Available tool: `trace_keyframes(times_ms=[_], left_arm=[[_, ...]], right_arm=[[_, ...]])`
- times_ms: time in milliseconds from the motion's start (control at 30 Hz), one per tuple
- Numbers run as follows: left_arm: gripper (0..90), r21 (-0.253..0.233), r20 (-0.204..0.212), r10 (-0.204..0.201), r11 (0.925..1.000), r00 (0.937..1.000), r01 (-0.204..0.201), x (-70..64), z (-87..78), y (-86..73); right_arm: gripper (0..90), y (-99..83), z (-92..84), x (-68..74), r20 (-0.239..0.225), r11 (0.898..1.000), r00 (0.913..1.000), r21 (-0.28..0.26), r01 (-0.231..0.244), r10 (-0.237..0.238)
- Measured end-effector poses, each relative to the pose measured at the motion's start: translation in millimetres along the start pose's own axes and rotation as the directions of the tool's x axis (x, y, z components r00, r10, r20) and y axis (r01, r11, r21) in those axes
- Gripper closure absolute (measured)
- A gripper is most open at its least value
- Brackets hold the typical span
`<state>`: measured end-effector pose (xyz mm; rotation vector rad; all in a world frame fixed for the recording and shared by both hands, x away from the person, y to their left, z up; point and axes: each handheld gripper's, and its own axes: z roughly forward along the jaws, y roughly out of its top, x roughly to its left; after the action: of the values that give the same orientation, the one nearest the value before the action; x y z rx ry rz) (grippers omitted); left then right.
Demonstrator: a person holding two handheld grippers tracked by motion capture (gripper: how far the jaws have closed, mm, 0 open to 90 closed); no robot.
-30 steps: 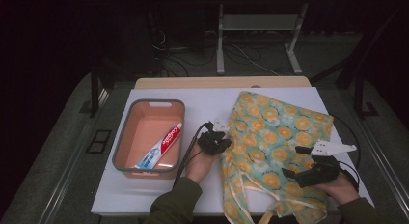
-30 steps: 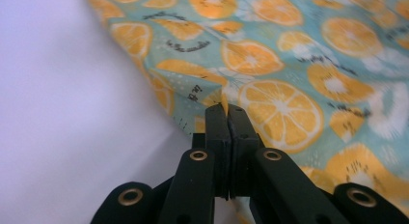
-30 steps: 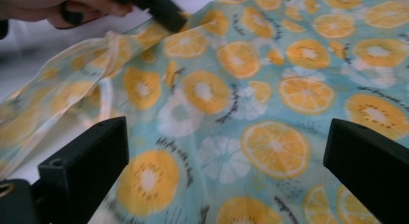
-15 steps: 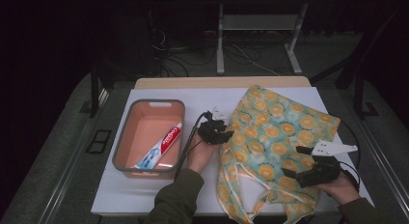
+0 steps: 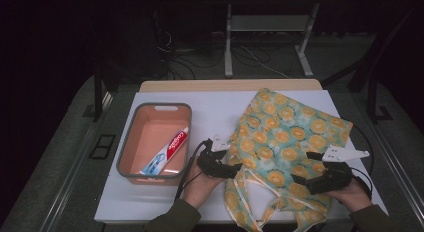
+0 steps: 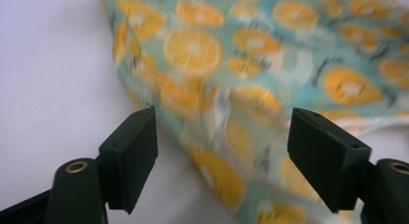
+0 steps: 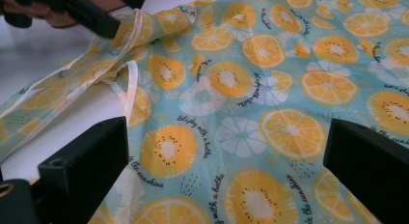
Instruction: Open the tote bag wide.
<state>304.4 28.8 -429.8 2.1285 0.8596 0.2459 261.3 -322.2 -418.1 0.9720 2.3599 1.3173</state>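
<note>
A thin teal cloth bag printed with orange slices (image 5: 290,137) lies spread over the right half of the white table, its pale straps (image 5: 260,184) toward the near edge. My left gripper (image 5: 231,168) sits at the bag's left edge. Its jaws have just been opening. In the left gripper view they stand apart (image 6: 222,137), with the blurred cloth (image 6: 251,64) lying between and beyond them, not pinched. My right gripper (image 5: 306,168) hovers over the bag's near right part, with its jaws wide open (image 7: 226,151) above the fabric (image 7: 270,89). The left gripper's dark jaw (image 7: 91,14) shows by a strap.
An orange bin with a grey rim (image 5: 129,152) stands on the table's left side and holds a toothpaste tube (image 5: 167,151). Bare white tabletop (image 5: 215,112) lies between the bin and the bag. Cables trail from both grippers, and dark floor surrounds the table.
The left gripper went out along the bag's left edge, then came back toward the person. The bag's near left part now lies flatter and more spread. The right gripper stayed put.
</note>
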Motion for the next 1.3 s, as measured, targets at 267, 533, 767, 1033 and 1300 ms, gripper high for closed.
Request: trace_keyframes(times_ms=[267, 533, 767, 1033, 1300], left_arm=[[87.8, 0.031, -0.047, 0.034, 0.9990, 0.9983, -0.033, 5.0, 11.0, 1.1], [88.4, -0.036, -0.147, -0.033, 0.9989, 0.9885, 0.028, 36.7, 29.0, 28.2], [63.3, -0.064, -0.137, -0.064, 0.9964, 0.9884, 0.056, 41.1, 29.4, 29.9], [32.0, -0.123, -0.054, -0.007, 0.9924, 0.9985, 0.001, 14.6, -2.6, 23.3], [16.3, -0.137, 0.106, 0.094, 0.9873, 0.9899, -0.079, -8.1, -24.0, 4.0]], right_arm=[[1.8, -0.2, 0.4, -0.5, -0.002, 1.000, 1.0000, 0.002, 0.000, 0.000], [1.8, 0.3, 1.3, 0.5, -0.001, 1.000, 1.0000, 0.004, 0.008, -0.008], [1.8, -0.5, 0.9, -0.1, -0.005, 1.000, 1.0000, 0.007, 0.005, -0.005], [1.9, 2.7, 3.2, 5.5, -0.039, 1.000, 0.9992, 0.006, -0.004, 0.004], [5.2, 10.7, 11.2, 18.7, -0.112, 1.000, 0.9936, 0.015, 0.018, -0.016]])
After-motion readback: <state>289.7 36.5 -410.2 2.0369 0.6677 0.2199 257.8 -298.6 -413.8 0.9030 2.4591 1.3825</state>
